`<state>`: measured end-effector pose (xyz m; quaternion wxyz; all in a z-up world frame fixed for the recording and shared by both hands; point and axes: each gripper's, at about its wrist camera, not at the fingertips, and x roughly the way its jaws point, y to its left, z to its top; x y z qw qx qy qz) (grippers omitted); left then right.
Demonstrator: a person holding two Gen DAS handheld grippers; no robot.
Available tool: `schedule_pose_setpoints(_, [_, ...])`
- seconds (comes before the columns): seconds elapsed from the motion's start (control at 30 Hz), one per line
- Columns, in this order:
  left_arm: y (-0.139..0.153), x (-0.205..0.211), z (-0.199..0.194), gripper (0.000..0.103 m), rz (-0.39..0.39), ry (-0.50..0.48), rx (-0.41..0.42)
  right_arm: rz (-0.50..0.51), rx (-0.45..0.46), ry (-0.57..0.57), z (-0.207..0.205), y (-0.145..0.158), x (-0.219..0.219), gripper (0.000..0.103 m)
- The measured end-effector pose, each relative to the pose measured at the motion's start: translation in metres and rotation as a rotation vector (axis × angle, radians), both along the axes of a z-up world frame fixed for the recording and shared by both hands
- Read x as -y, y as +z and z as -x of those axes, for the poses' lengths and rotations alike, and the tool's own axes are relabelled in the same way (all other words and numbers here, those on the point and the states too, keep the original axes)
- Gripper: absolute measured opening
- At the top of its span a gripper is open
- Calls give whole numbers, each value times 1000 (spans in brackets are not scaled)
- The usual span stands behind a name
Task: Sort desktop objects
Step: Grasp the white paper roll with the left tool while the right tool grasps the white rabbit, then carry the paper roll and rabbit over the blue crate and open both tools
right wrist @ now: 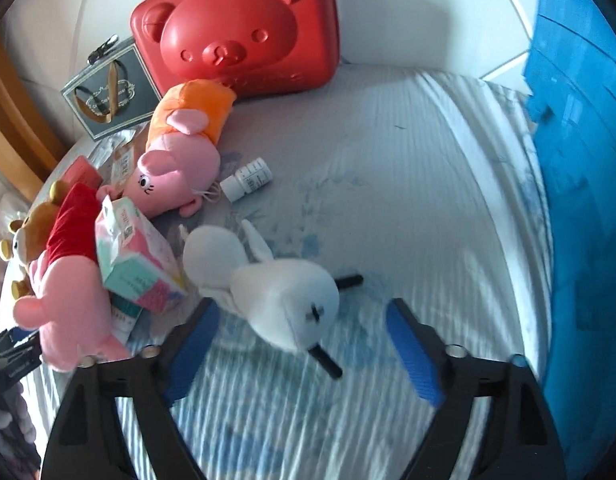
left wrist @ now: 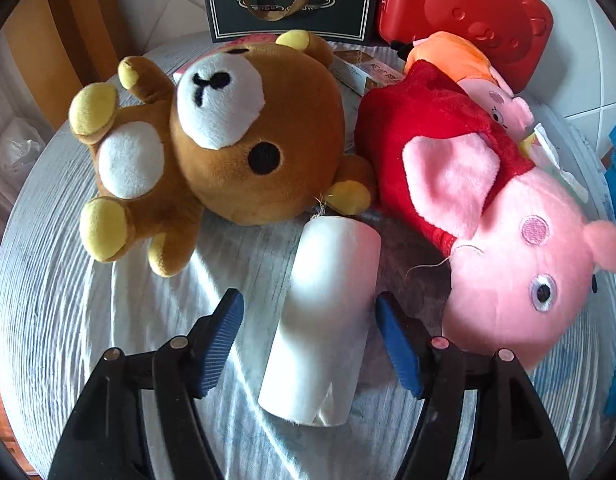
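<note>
The left gripper (left wrist: pixel 309 340) hangs over a white paper roll (left wrist: pixel 325 316) that lies on the striped cloth-covered table (left wrist: pixel 68 300). Its blue pads (left wrist: pixel 222 340) stand spread on either side of the roll, clear of it. Just beyond the roll's far end lies a brown bear plush (left wrist: pixel 228 140), and to the roll's right a pink pig plush in a red dress (left wrist: pixel 487 216), its snout beside the right pad. Behind the bear stands a dark gift bag (left wrist: pixel 288 0), with a red bear-faced case (left wrist: pixel 467 12) next to it.

The right gripper (right wrist: pixel 304 344) is spread wide above a white rabbit plush (right wrist: pixel 276 300) lying on the table (right wrist: pixel 427 160); the pads do not press on it. Left of the rabbit sits a pastel tissue pack (right wrist: pixel 136 264), leaning against the pig in red (right wrist: pixel 72 280). Beyond the rabbit lie a small white pill bottle (right wrist: pixel 248 180) and a pig plush in orange (right wrist: pixel 184 148). A blue bin (right wrist: pixel 579 200) stands at the table's right edge.
</note>
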<state>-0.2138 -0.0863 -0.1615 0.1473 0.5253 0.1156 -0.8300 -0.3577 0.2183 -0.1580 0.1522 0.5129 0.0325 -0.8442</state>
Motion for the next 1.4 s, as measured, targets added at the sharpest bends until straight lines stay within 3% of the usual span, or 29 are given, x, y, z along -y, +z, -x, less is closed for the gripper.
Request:
schedule_pose_setpoints(0.17, [-18, 4, 2, 68, -53, 8, 27, -1, 67, 9, 14, -29, 6, 100])
schedule_pose_setpoints(0.27, [-18, -4, 3, 69, 21, -38, 34, 1, 95, 11, 17, -44, 8, 100])
schedule_pose_setpoints(0.33, [-18, 0, 2, 65, -2, -25, 36, 11, 100, 11, 17, -48, 8, 89])
schedule_pose_setpoints(0.37, [-17, 1, 1, 58, 2, -16, 28, 45, 105, 20, 15, -47, 8, 61])
schedule_pose_setpoints(0.4, [-14, 1, -1, 46, 3, -10, 19, 55, 102, 15, 14, -44, 7, 60])
schedule_pose_setpoints(0.53, [-6, 0, -15, 45, -16, 14, 0, 30, 51, 29, 1, -27, 9, 55])
schedule_pose_setpoints(0.67, [21, -8, -39, 45, 13, 9, -58, 35, -33, 26, -22, 7, 5, 55])
schedule_pose_setpoints(0.97, [109, -27, -85, 45, 85, -26, -268, 69, -264, 41, -93, 103, -4, 55])
schedule_pose_setpoints(1.2, [181, -66, -86, 45, 127, -100, -434, 89, -467, -17, -151, 183, -29, 55])
schedule_pose_setpoints(1.4, [235, -126, -65, 45, 141, -214, -568, 109, -610, -109, -192, 245, -75, 56])
